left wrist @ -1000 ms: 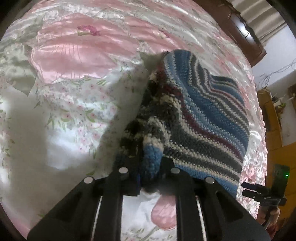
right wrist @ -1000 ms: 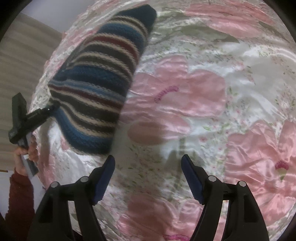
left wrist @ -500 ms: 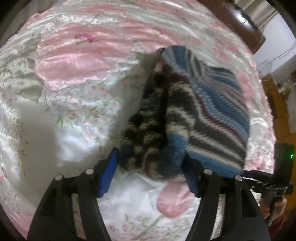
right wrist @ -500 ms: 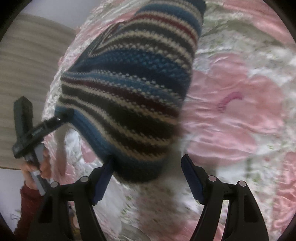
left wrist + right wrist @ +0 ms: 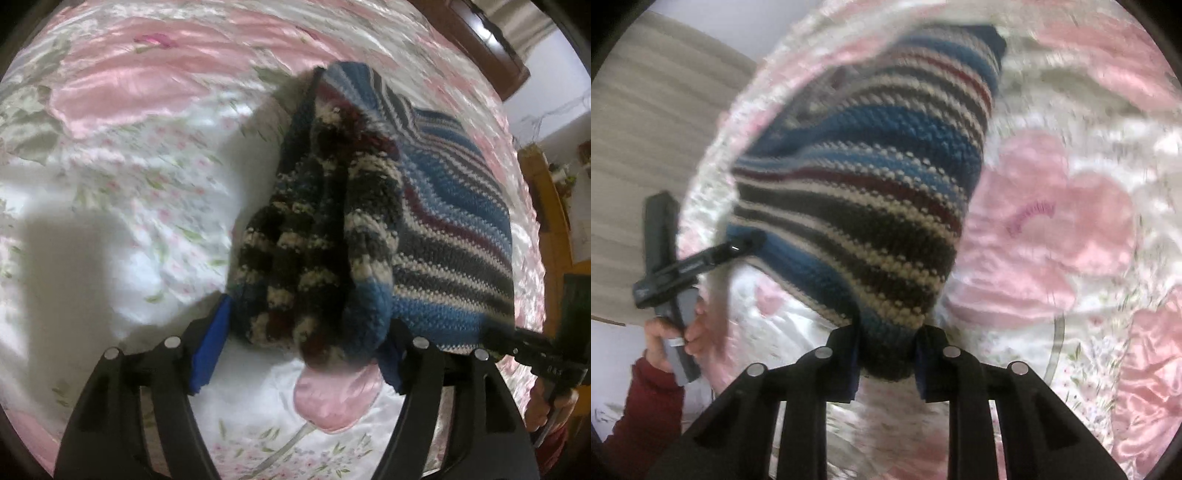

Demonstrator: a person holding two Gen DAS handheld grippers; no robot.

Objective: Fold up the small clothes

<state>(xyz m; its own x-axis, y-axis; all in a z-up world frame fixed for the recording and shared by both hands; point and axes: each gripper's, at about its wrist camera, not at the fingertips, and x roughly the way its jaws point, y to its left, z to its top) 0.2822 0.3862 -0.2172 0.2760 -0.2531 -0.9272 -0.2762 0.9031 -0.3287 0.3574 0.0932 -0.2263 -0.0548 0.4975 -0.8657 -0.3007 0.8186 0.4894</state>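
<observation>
In your left wrist view, the striped knitted garment in blue, cream, dark grey and maroon wool (image 5: 436,221) lies on the bed's shiny pink-and-white floral satin cover (image 5: 129,155), running away from the camera with its long axis pointing up and slightly right. A doubled, bunched fold of it sits right between your left gripper (image 5: 303,354), whose blue-padded fingers (image 5: 212,350) stand spread wide to either side of the bunch, not pressing on it so far as the frame shows; call it open. At the lower right edge your other tool reaches in against the garment's near blue hem. In your right wrist view, the same garment (image 5: 871,199) fills the centre, raised off the cover with its stripes slanting across and its far end pointing up and right. Your right gripper (image 5: 886,354) has its fingers drawn in tight on the near bottom edge of the knit, so it is clamped on the garment. At the left, your left hand (image 5: 670,332) in a dark red sleeve holds the other tool, its tip at the garment's left corner. The fabric lies directly ahead of both grippers, but only the right one grips it, so the coming fold probably turns on that hem.
</observation>
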